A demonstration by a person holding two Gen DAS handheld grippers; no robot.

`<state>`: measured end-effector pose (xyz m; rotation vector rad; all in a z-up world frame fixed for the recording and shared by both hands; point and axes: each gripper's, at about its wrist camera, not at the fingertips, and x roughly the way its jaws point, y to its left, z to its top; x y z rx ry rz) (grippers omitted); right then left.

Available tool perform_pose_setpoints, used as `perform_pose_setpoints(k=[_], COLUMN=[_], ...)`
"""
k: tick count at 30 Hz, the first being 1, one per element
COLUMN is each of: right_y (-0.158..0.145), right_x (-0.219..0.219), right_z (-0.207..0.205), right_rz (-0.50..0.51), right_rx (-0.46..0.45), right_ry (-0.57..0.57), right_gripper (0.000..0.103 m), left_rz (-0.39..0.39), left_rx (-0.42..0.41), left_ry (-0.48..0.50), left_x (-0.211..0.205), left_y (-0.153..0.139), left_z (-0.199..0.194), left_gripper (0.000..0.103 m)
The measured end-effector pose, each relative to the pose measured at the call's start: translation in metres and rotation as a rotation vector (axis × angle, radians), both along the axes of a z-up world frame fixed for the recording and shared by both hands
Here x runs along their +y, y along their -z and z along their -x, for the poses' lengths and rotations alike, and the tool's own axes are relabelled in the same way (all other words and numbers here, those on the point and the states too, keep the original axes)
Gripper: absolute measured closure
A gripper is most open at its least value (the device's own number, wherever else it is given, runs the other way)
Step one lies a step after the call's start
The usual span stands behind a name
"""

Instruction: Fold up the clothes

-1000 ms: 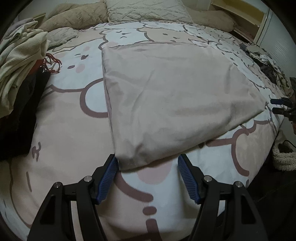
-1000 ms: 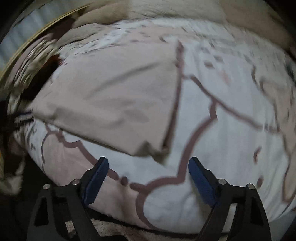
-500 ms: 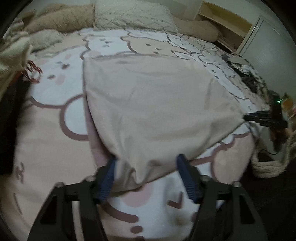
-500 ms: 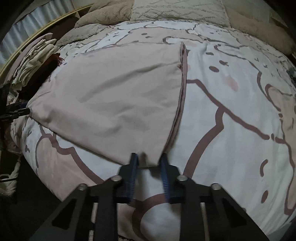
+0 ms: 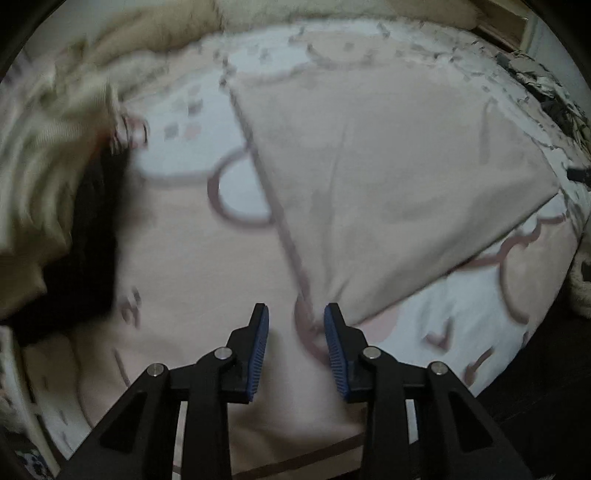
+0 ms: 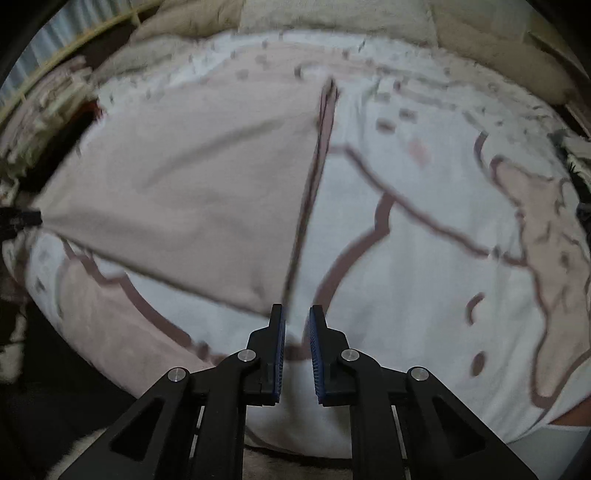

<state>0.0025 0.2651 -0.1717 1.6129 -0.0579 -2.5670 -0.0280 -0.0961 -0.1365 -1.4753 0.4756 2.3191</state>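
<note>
Beige cloth [image 5: 388, 177] lies flat on the bed [image 5: 192, 266], over the cartoon-print cover; it fills the 12–3 o'clock part of the left view and the 9–12 part of the right view.

L gripper [image 5: 296, 315]: jaws closing, gap partly narrowed. Cloth's near corner sits between the pads at 6 o'clock; blur, so can't tell if they pinch it.

R gripper [image 6: 296, 312]: jaws closing, almost together. Cloth's other near corner runs down into the gap; grip itself can't be confirmed.

Pile of cream and dark clothes [image 5: 48, 184] at 9 o'clock, left view. Pillows [image 6: 332, 18] at 12.
</note>
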Motion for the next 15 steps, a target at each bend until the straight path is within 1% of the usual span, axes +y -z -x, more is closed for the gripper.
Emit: perform_pose_setpoints(k=[2, 3, 5, 6, 8, 10, 11, 12, 13, 15], right_y=[-0.015, -0.018, -0.014, -0.01, 0.001, 0.025, 0.039, 0.052, 0.056, 0.051], right_x=[-0.026, -0.042, -0.075, -0.092, -0.126, -0.154, -0.163, -0.172, -0.174, -0.17], right_z=[0.02, 0.033, 0.059, 0.07, 0.089, 0.101, 0.102, 0.103, 0.096, 0.079], right_rz=[0.035, 0.054, 0.109, 0.137, 0.175, 0.147, 0.127, 0.107, 0.097, 0.099], right_rx=[0.057, 0.073, 0.075, 0.07, 0.051, -0.014, -0.055, -0.096, -0.09, -0.078], right_ry=[-0.065, -0.103, -0.181, -0.219, -0.289, -0.331, -0.35, -0.368, -0.379, -0.417], right_gripper=[0.09, 0.09, 0.09, 0.09, 0.09, 0.09, 0.09, 0.09, 0.09, 0.09], left_rz=[-0.06, -0.085, -0.134, -0.139, -0.079, -0.027, -0.013, -0.011, -0.015, -0.052], left_rx=[0.063, 0.069, 0.048, 0.036, 0.006, -0.056, -0.076, -0.079, -0.082, -0.089], left_ry=[0.045, 0.068, 0.112, 0.135, 0.165, 0.169, 0.171, 0.176, 0.178, 0.15], left_x=[0.032, 0.047, 0.077, 0.092, 0.113, 0.116, 0.111, 0.103, 0.095, 0.078], left_y=[-0.016, -0.017, -0.012, -0.005, 0.021, 0.046, 0.054, 0.058, 0.058, 0.046], left_z=[0.004, 0.008, 0.015, 0.019, 0.023, 0.023, 0.02, 0.015, 0.01, 0.002], left_gripper=[0.06, 0.059, 0.059, 0.059, 0.059, 0.059, 0.059, 0.059, 0.059, 0.059])
